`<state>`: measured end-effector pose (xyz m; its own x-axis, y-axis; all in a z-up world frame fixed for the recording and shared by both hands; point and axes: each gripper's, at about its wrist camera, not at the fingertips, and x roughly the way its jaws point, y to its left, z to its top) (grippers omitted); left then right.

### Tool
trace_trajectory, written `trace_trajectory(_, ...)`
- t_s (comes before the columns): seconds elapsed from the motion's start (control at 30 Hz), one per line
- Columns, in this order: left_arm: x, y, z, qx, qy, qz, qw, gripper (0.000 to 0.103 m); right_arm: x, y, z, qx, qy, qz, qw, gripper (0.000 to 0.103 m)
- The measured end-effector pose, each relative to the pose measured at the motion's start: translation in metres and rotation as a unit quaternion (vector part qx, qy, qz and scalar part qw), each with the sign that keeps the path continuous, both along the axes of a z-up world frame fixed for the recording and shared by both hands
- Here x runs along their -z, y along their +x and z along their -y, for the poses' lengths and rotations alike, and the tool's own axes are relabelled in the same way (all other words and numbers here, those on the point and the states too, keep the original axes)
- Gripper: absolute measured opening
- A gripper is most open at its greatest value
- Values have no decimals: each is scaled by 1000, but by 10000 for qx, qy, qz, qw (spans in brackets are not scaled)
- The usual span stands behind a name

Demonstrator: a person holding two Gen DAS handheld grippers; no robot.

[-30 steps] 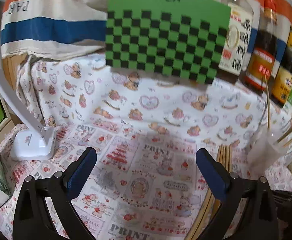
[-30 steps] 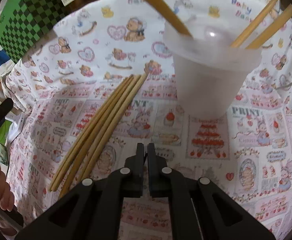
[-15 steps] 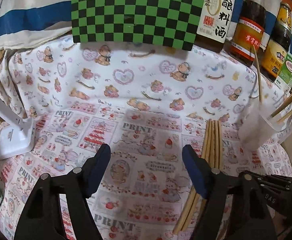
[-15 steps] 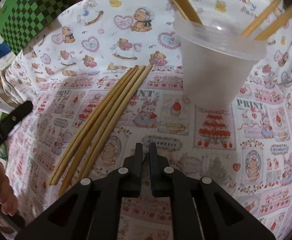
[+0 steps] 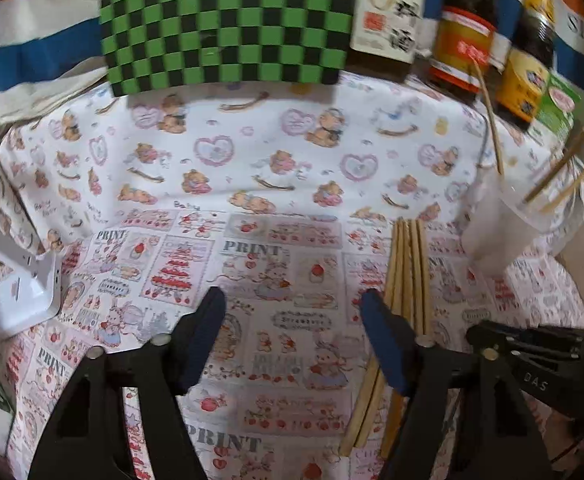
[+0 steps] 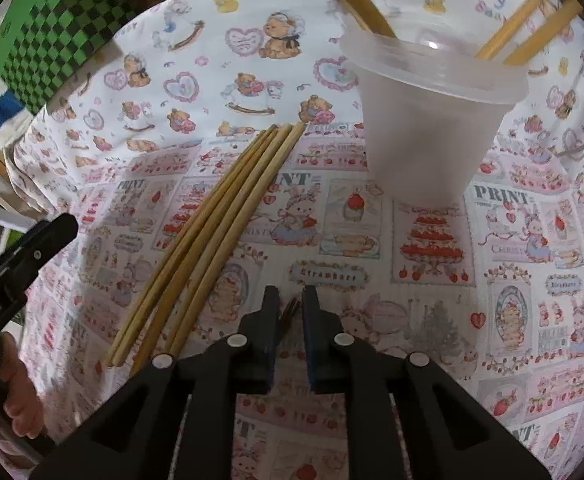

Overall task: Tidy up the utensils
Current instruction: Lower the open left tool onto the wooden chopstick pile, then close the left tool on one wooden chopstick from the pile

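Several wooden chopsticks [image 5: 408,272] lie side by side on the printed tablecloth [image 5: 251,168]; in the right wrist view the chopsticks [image 6: 219,232] run diagonally left of my fingers. A frosted plastic cup [image 6: 428,136] stands behind them with three chopsticks leaning in it, and the cup [image 5: 496,236] shows at the right in the left wrist view too. My left gripper [image 5: 292,316] is open above bare cloth, its jaws closing with nothing between them; the bundle lies just right of its right finger. My right gripper [image 6: 290,306] is opening a narrow gap, holding nothing.
A green and black checkered board [image 5: 227,20] and sauce bottles [image 5: 464,40] stand along the back. A white lamp base [image 5: 27,296] sits at the left. A finger of the left gripper [image 6: 51,228] and a hand [image 6: 15,392] show at the left edge.
The left gripper's jaws have narrowed, and it has tipped down and come nearer the chopsticks on the cloth. The right gripper's jaws have parted slightly; it has stayed in place.
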<state>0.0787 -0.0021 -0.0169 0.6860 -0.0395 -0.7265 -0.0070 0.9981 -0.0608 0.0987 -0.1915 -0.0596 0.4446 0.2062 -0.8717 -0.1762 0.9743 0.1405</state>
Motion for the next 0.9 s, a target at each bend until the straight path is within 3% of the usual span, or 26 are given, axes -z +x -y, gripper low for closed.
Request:
trace_trajectory(0.17,8,-1,11,248,11,-193,9995,47,2,-6,-12,-32,-415,261,9988,11)
trace_trajectory(0.3,15,2,10,483,-381,-552,9966,29,3,-7,-12,-40,-430,369,9984,3)
trace_trajectory(0.37,20,4,10,600,-553,-778,9936,27,3,-6,-8,-9,-295,355,9989,2)
trace_trajectory(0.6,28,2,32,930,-283,-1010,9901,23,-22,-11,16,253,328,856,9955,2)
trace_trajectory(0.7,32,4,37,802,-95,-1124,9904,16,-35,-16,23,368,429,1199,9912,1)
trace_trajectory(0.9,37,6,38,858,-155,-1248,9883,13,-49,-21,32,407,664,1534,9851,1)
